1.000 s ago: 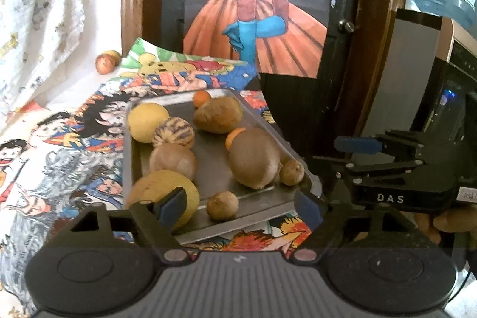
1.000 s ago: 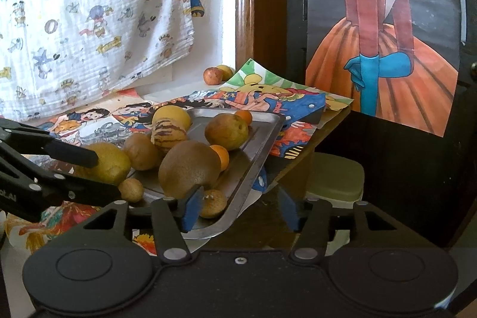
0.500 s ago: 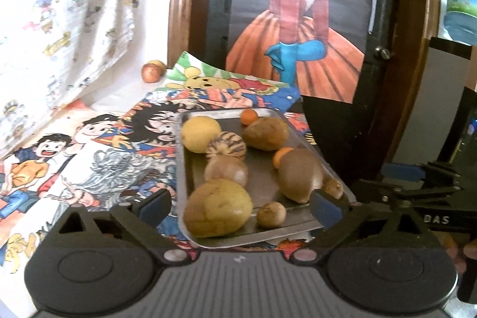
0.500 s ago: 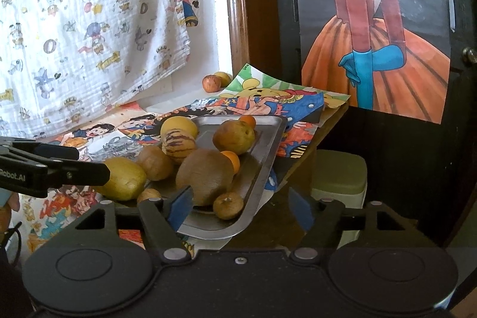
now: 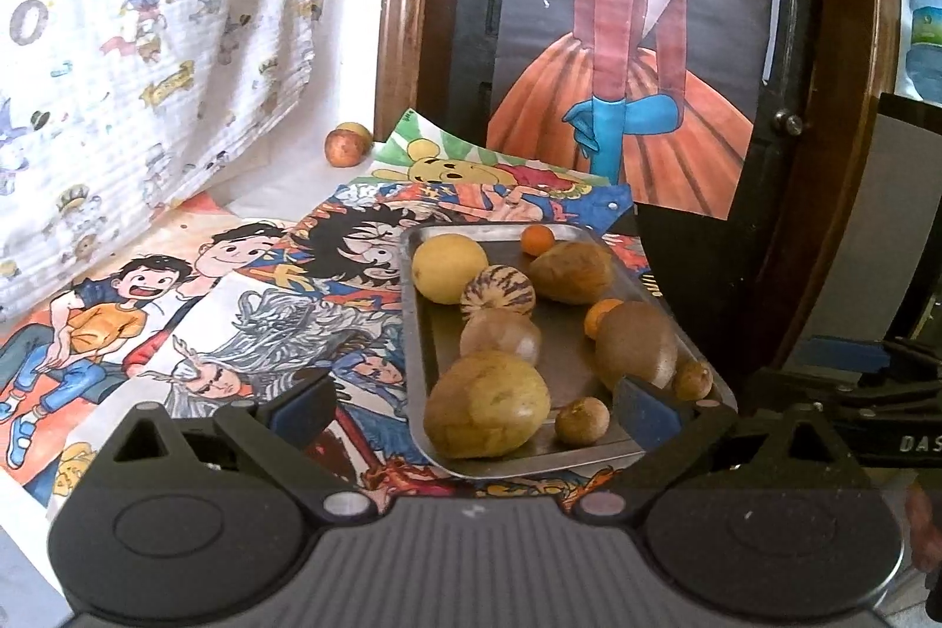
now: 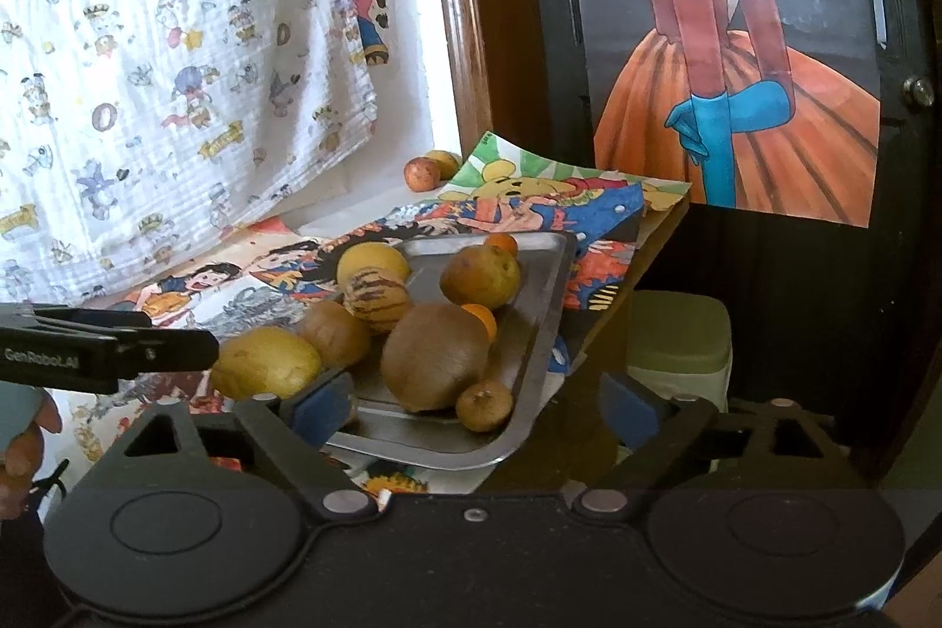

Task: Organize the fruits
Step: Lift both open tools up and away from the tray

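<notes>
A metal tray (image 5: pixel 415 334) (image 6: pixel 547 310) holds several fruits: a big yellow-green one (image 5: pixel 486 404) (image 6: pixel 265 362) at the front, a large brown one (image 5: pixel 636 342) (image 6: pixel 433 354), a striped one (image 5: pixel 497 298) (image 6: pixel 377 295), a round yellow one (image 5: pixel 448 268), two small orange ones and small brown ones. My left gripper (image 5: pixel 471 407) is open just in front of the tray, empty. My right gripper (image 6: pixel 474 407) is open at the tray's near right corner, also empty. Each gripper shows at the edge of the other's view.
Cartoon-printed paper sheets (image 5: pixel 235 292) cover the table. Two small fruits (image 5: pixel 347 144) (image 6: pixel 428 169) lie at the far corner by a hanging printed cloth (image 5: pixel 147 39). A dark door with a painted poster (image 6: pixel 736 69) stands behind. The table edge drops at right above a pale bin (image 6: pixel 680 339).
Both grippers have pulled back and risen a little; the left view has swung left, showing more of the paper-covered table. The fruits and tray have not moved.
</notes>
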{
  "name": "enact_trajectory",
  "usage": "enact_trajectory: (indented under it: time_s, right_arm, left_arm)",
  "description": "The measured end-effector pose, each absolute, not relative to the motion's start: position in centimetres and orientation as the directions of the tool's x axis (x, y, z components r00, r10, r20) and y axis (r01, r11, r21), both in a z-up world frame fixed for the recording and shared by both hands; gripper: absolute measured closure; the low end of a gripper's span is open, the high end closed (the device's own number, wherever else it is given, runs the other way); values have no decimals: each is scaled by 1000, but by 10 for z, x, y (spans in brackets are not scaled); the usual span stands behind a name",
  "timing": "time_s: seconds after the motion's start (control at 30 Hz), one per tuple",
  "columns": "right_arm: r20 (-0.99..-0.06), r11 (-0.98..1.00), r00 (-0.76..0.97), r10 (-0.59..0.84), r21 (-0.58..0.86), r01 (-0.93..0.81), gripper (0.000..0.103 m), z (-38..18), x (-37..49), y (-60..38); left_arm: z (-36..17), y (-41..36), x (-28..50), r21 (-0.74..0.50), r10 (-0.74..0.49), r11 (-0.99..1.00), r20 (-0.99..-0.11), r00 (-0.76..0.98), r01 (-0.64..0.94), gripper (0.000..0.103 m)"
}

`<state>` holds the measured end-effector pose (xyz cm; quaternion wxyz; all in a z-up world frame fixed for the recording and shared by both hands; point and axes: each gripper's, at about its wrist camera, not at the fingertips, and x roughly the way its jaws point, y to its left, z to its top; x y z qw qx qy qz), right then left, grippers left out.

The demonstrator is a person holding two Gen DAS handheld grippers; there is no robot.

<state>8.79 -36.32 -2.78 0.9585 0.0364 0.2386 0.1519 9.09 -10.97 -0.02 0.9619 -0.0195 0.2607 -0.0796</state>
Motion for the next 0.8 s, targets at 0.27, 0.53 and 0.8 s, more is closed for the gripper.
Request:
enact_trajectory:
  time_s: [0.27, 0.53, 0.8]
  right_arm:
    - [-423, 946, 846, 323, 158, -283, 4, -17, 78, -350]
    - [-422, 950, 854, 305, 192, -245, 1, -6, 65, -334]
    - [-444, 946, 842, 306, 240, -217, 1, -3, 48, -318]
  left_arm:
    - [1, -95, 84, -95, -147, 989, -488, 860, 115, 1]
    - [3, -76, 70, -91, -121, 992, -478, 870, 88, 1]
    - [2, -58, 50, -77, -94, 995, -478, 873, 65, 1]
